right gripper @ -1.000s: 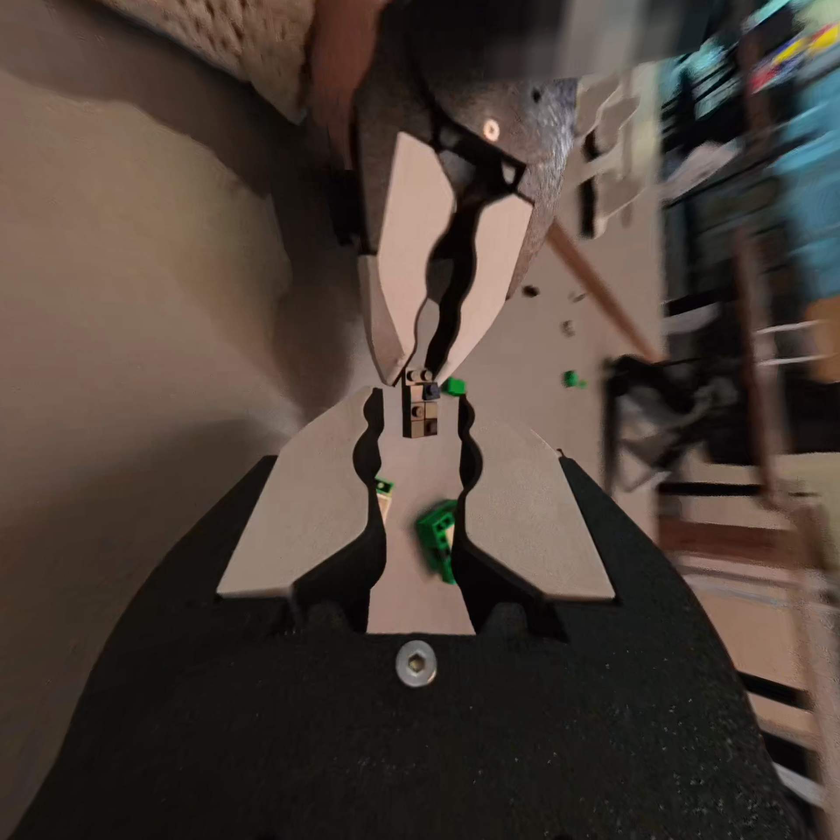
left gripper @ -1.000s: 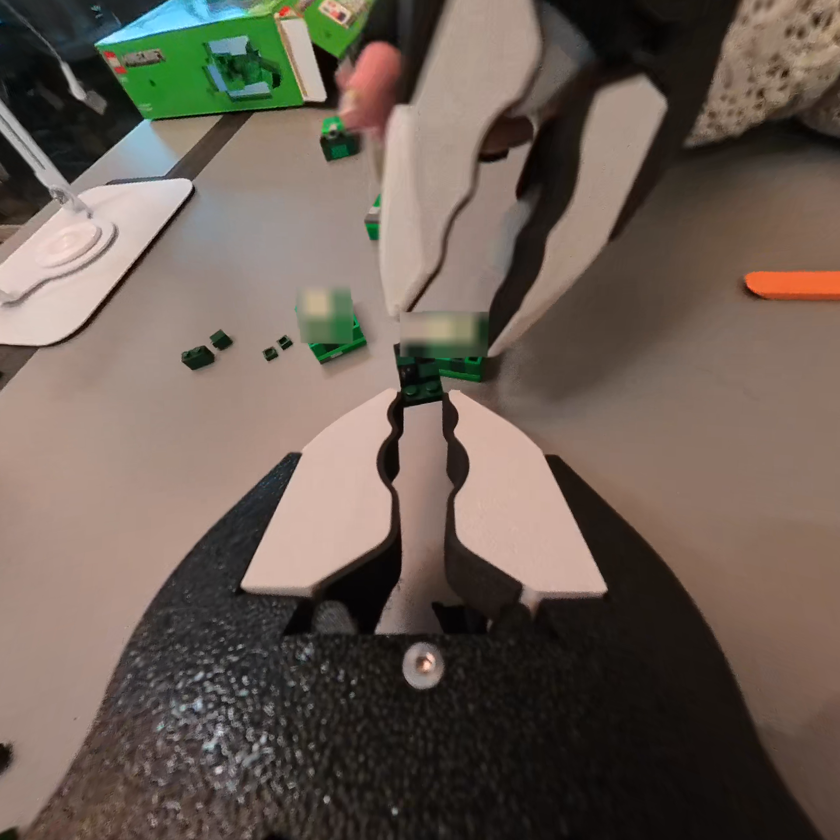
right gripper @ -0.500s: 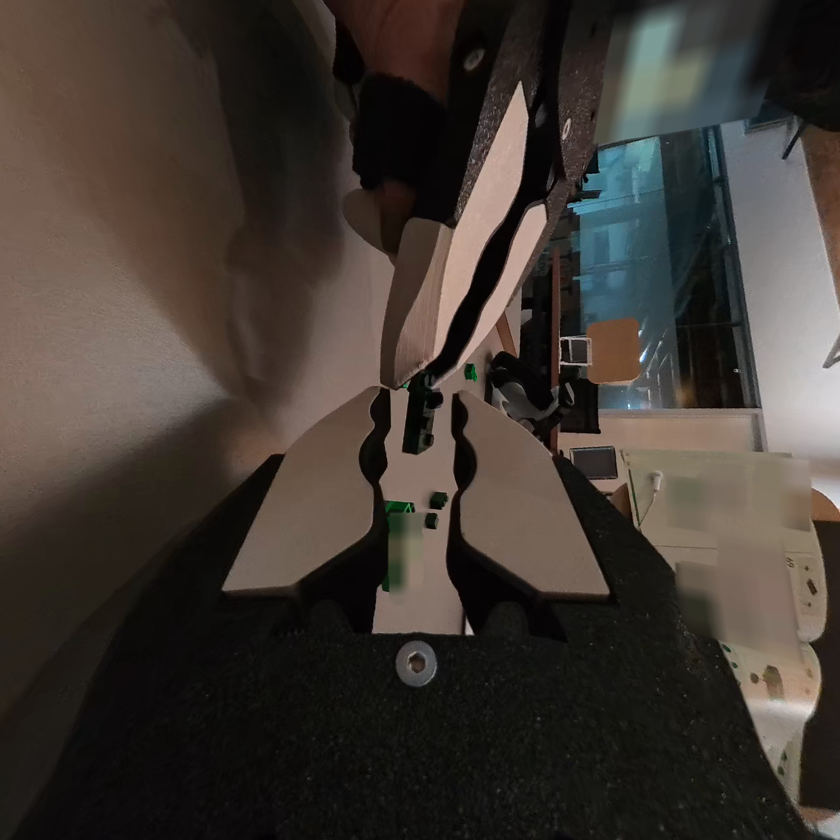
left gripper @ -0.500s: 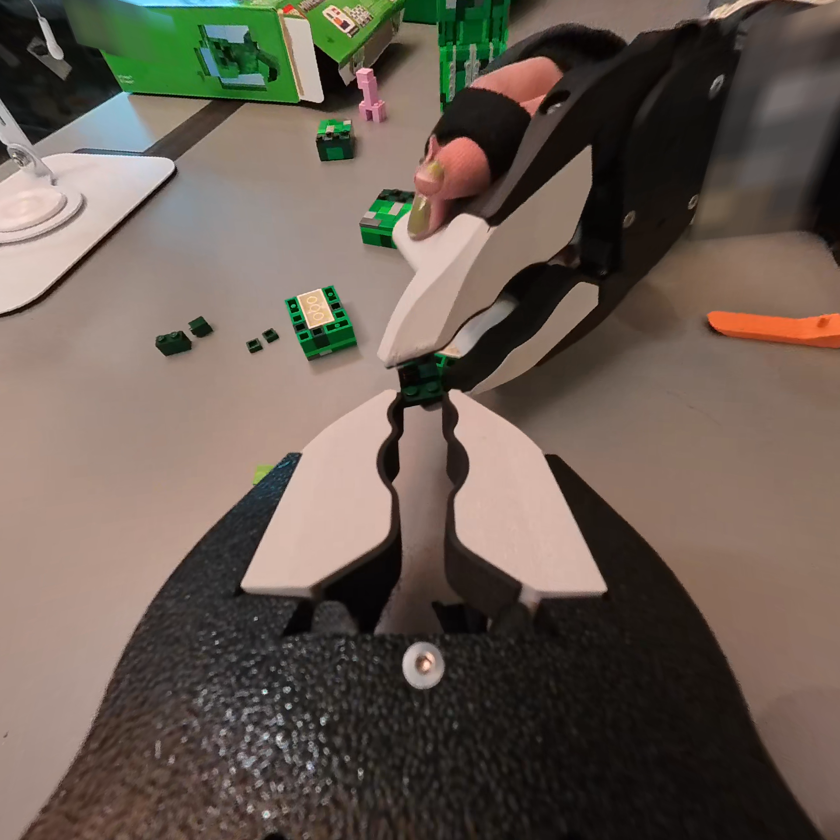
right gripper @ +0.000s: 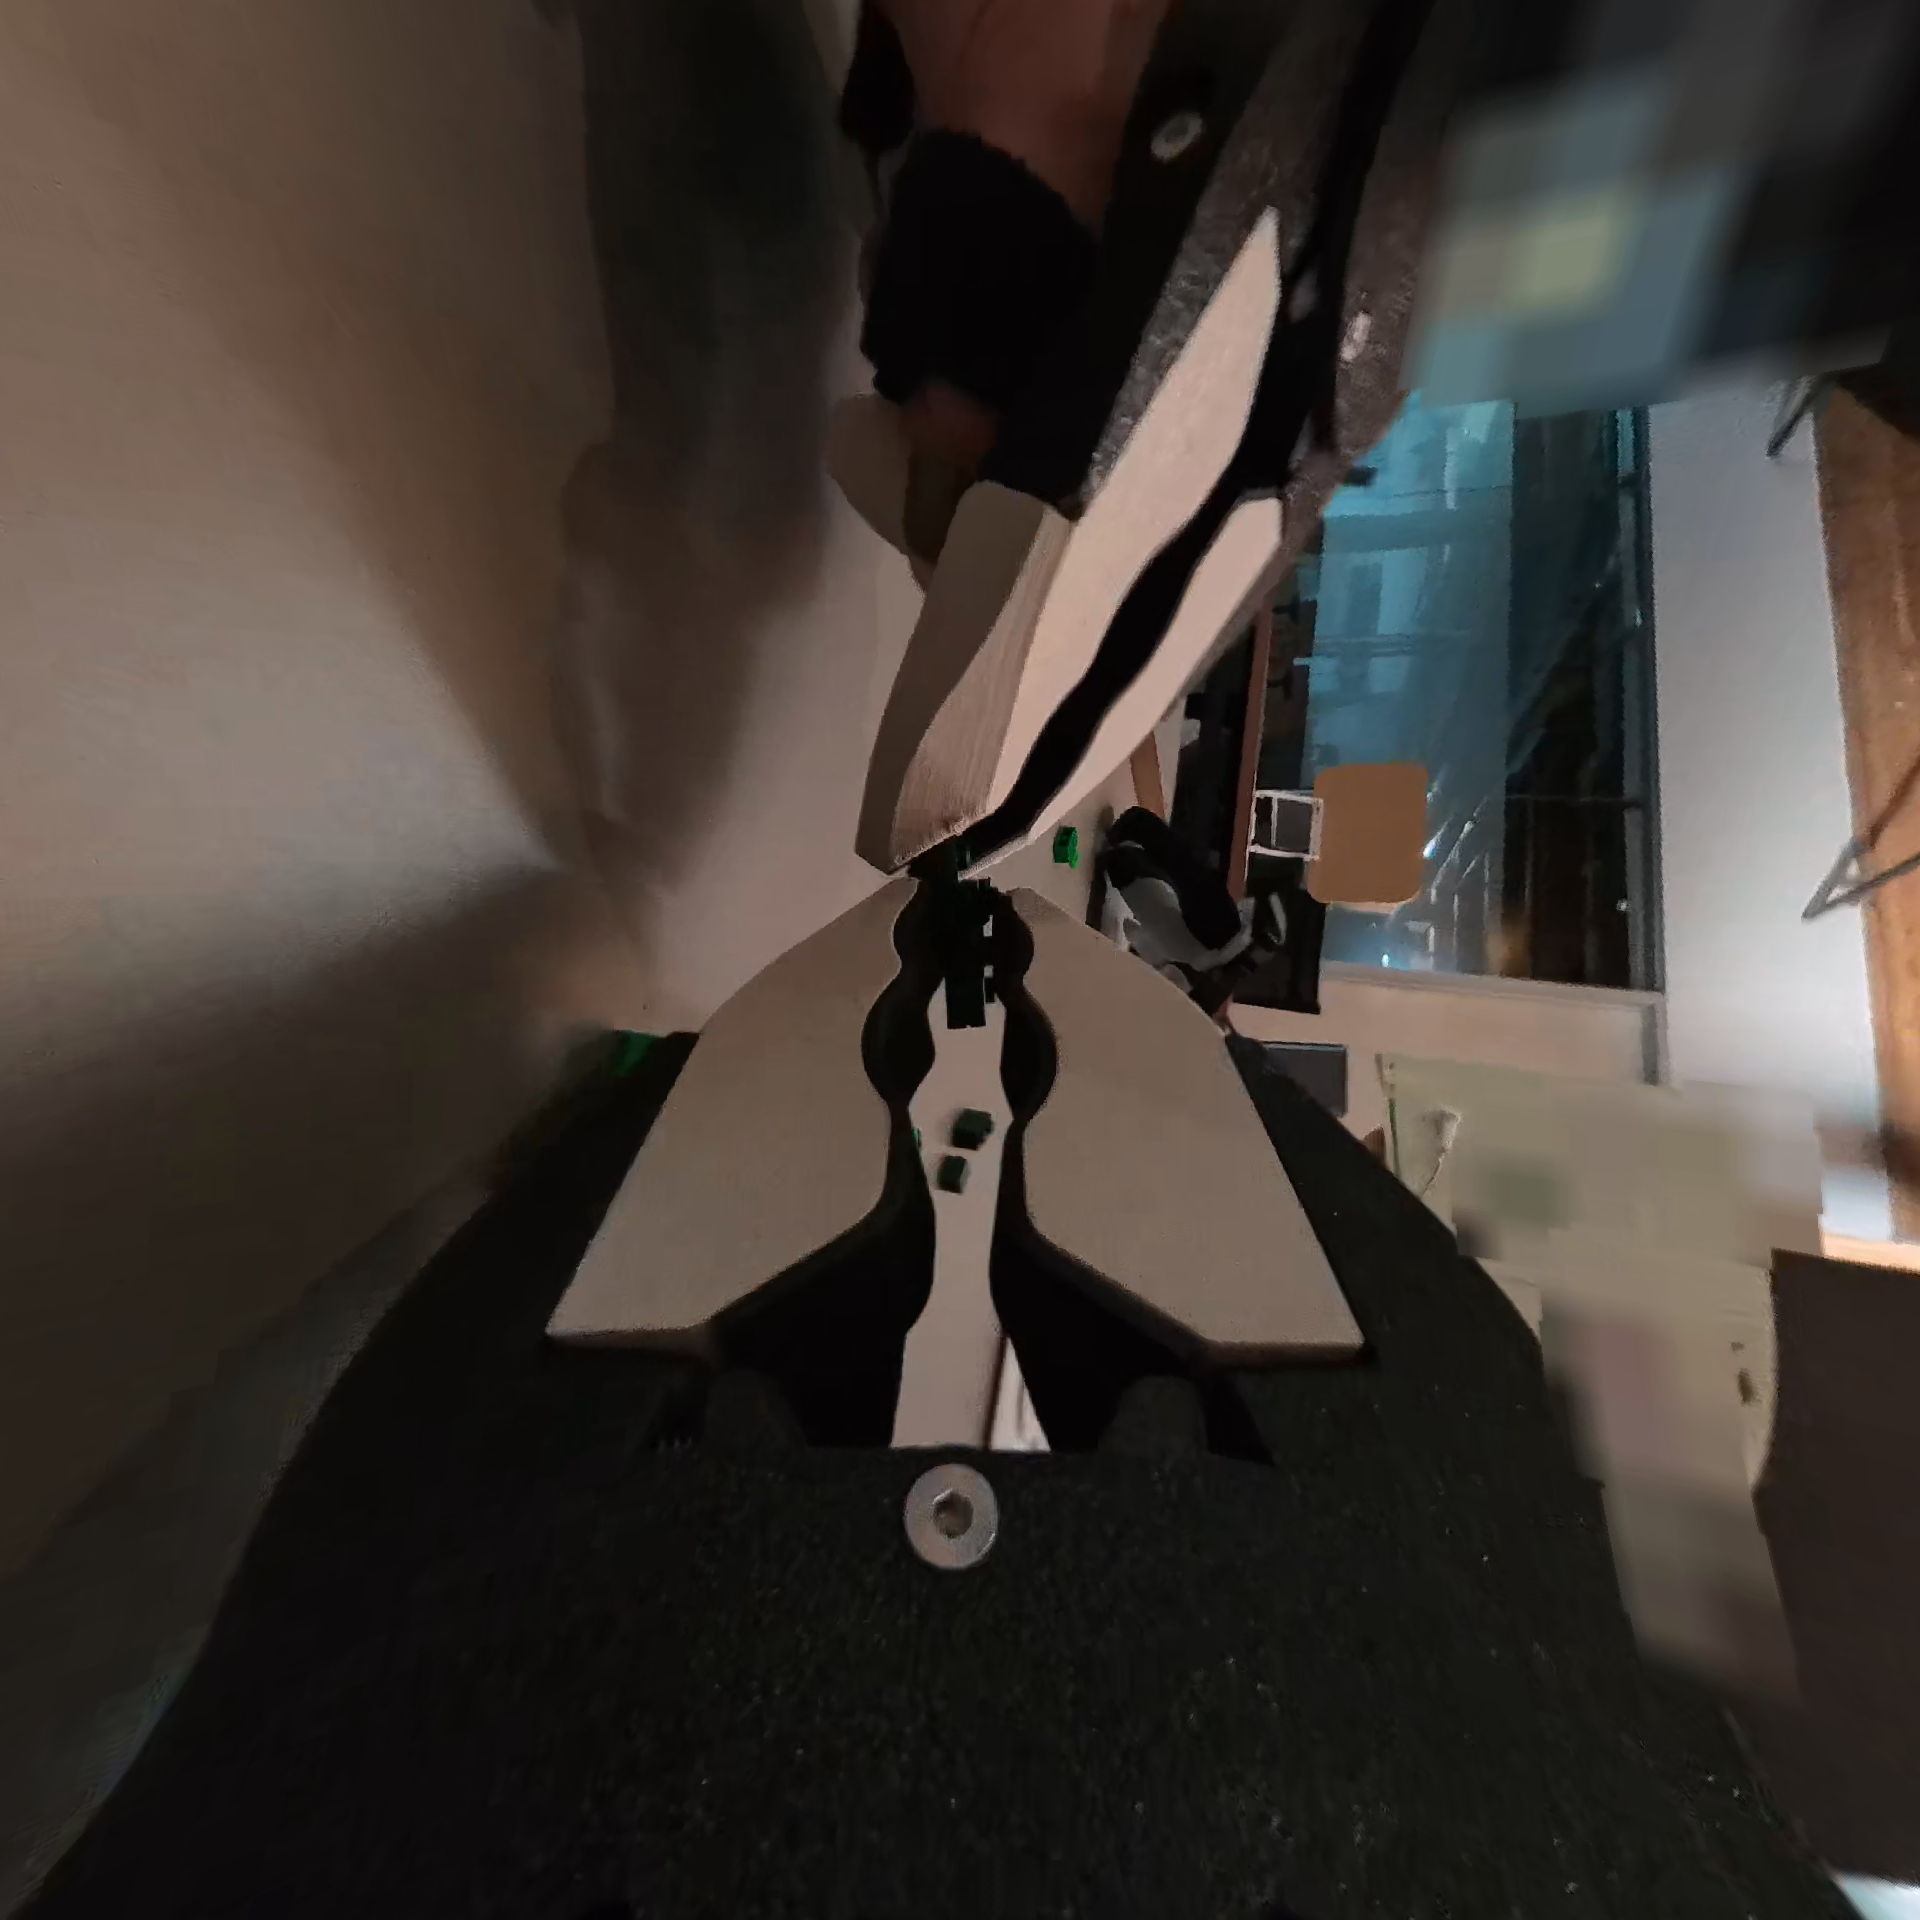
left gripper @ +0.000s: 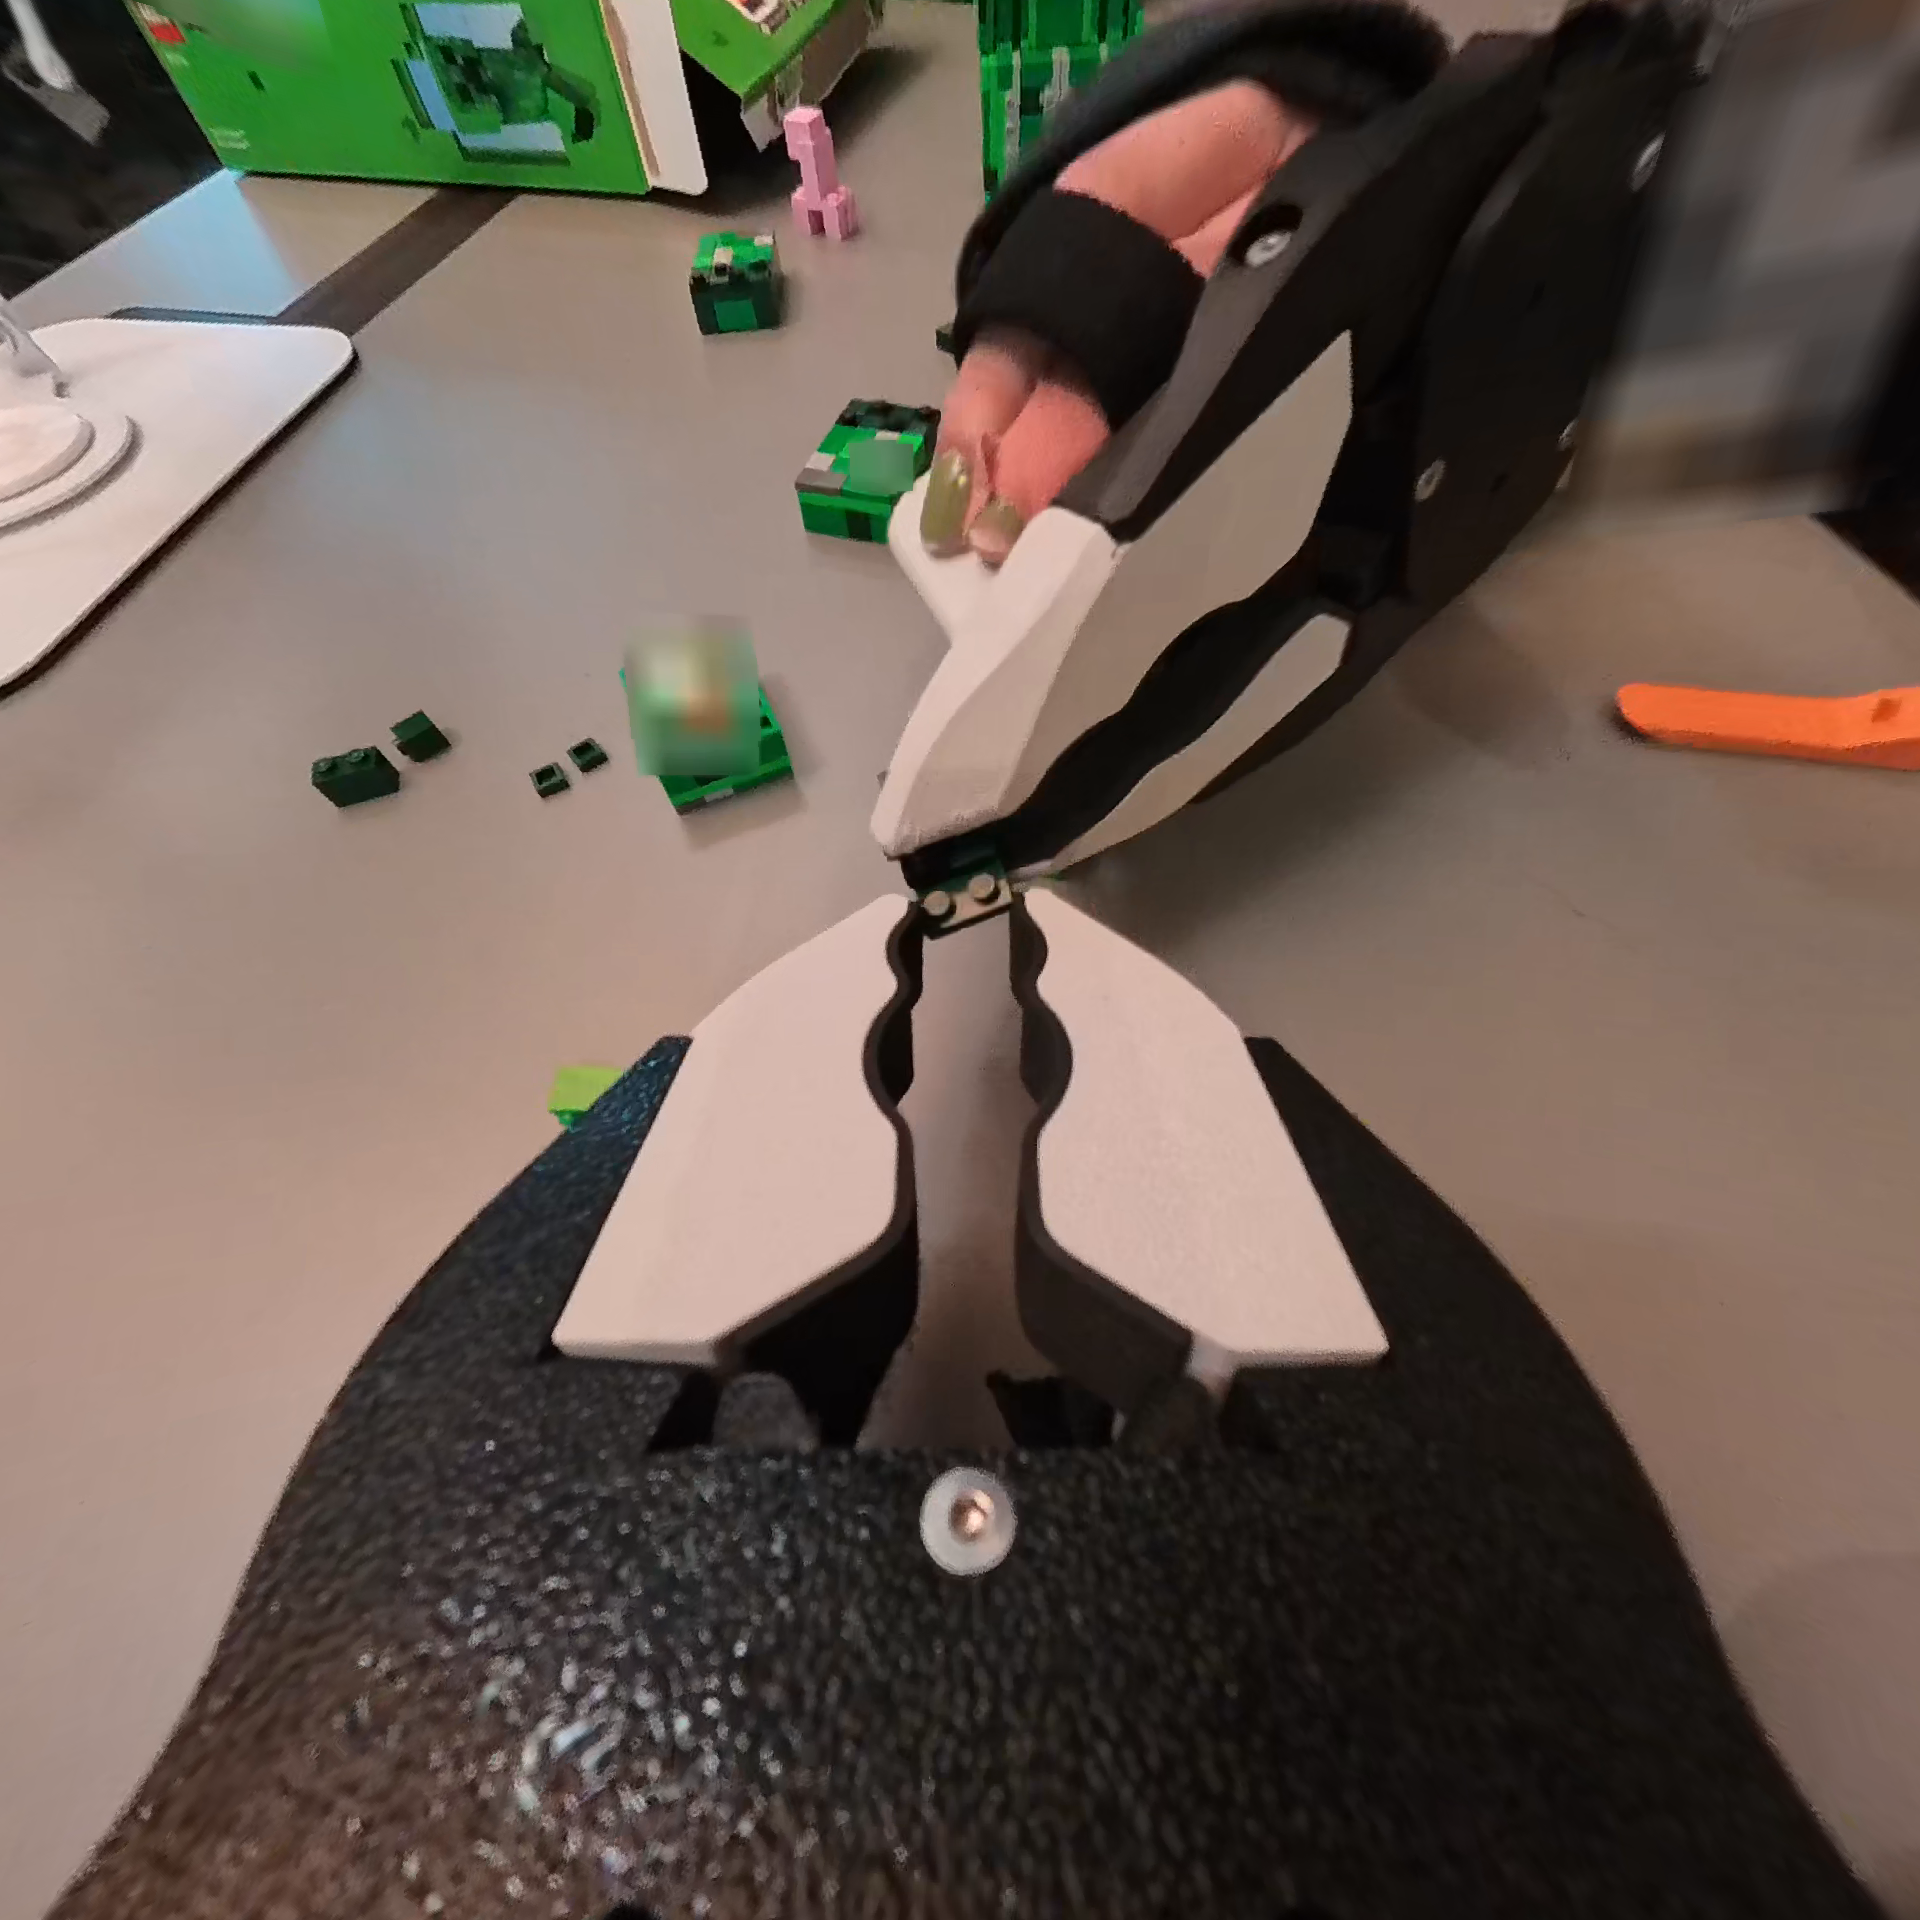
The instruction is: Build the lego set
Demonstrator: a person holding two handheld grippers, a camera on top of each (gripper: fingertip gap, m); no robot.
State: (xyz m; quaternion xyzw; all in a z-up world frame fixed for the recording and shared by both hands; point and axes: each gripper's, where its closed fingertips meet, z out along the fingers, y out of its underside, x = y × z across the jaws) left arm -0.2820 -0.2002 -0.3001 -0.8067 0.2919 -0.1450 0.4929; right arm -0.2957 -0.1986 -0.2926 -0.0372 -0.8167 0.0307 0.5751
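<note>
My left gripper [left gripper: 964, 923] is shut on a small dark green lego assembly [left gripper: 966, 902] with two studs showing, and holds it above the grey table [left gripper: 1351, 1039]. My right gripper [left gripper: 971, 850] comes in from the upper right, worked by a gloved hand [left gripper: 1049, 343]. Its tips are closed on the far end of the same assembly. In the right wrist view the assembly [right gripper: 966, 977] stands edge-on between my right gripper's [right gripper: 956, 909] pads. The left gripper [right gripper: 940, 854] meets it from above, tip to tip.
On the table lie small dark green bricks [left gripper: 353, 774], a green block [left gripper: 743, 769], two green cubes [left gripper: 868, 473] [left gripper: 738, 286], a pink figure [left gripper: 821, 177], a green box [left gripper: 416, 94], an orange separator tool [left gripper: 1766, 722] and a white lamp base [left gripper: 135, 447].
My right gripper turned onto its side and closed its jaws on the assembly that my left gripper holds. The left gripper kept its grip and stayed nearly in place.
</note>
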